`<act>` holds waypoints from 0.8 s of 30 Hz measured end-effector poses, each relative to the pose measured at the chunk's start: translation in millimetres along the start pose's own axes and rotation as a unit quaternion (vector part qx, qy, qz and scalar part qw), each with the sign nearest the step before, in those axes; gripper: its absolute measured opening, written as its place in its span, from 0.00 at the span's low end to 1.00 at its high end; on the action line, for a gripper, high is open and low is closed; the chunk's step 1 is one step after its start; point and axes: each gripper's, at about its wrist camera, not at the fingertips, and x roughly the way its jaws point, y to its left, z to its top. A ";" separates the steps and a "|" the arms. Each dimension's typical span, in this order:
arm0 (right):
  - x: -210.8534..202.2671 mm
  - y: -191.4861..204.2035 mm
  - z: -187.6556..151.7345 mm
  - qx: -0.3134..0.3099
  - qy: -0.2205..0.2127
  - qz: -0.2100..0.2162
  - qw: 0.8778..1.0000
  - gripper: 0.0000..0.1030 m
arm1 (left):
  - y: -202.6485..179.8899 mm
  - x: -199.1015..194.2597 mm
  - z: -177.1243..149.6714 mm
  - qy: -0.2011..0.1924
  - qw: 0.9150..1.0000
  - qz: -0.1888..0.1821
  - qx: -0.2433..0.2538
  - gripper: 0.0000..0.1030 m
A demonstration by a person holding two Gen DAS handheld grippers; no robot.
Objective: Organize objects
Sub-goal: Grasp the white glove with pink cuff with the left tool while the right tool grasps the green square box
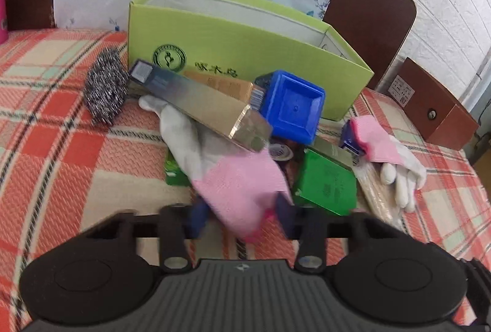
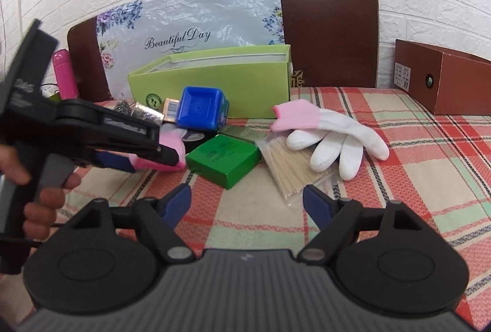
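A floral sheet (image 2: pixel 184 21) reading "Beautiful Day" leans behind the open lime box (image 1: pixel 245 55). Before it lie a blue tub (image 1: pixel 291 106), green packet (image 2: pixel 224 158) and spare glove (image 2: pixel 325 135). The left gripper (image 1: pixel 239 213) pinches a pink-cuffed glove (image 1: pixel 214 160); the right gripper (image 2: pixel 247 204) gapes empty.

The glove (image 1: pixel 236 181) cuff is motion-blurred; it hides most of a green packet (image 1: pixel 173 170) (label unreadable).

Left wrist cam sits low and close, facing the green box (image 1: pixel 245 55) at the wall. Right wrist cam hangs further back and rightward, facing the same way. Both share the blue tub (image 1: pixel 291 106) and plaid cloth (image 2: pixel 414 147).
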 end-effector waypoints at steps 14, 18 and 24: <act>57.2 30.5 25.1 -0.027 0.060 -0.007 0.998 0.80 | 51.4 -79.7 -44.3 0.022 0.999 -0.019 -0.020 0.05; 85.0 31.3 35.7 0.013 0.074 -0.014 0.997 0.87 | 49.1 -85.8 -43.8 0.011 1.000 0.009 -0.012 0.23; 98.9 28.9 34.8 0.003 0.059 -0.031 0.998 0.68 | 45.0 -76.5 -31.3 -0.030 0.999 0.017 -0.021 0.75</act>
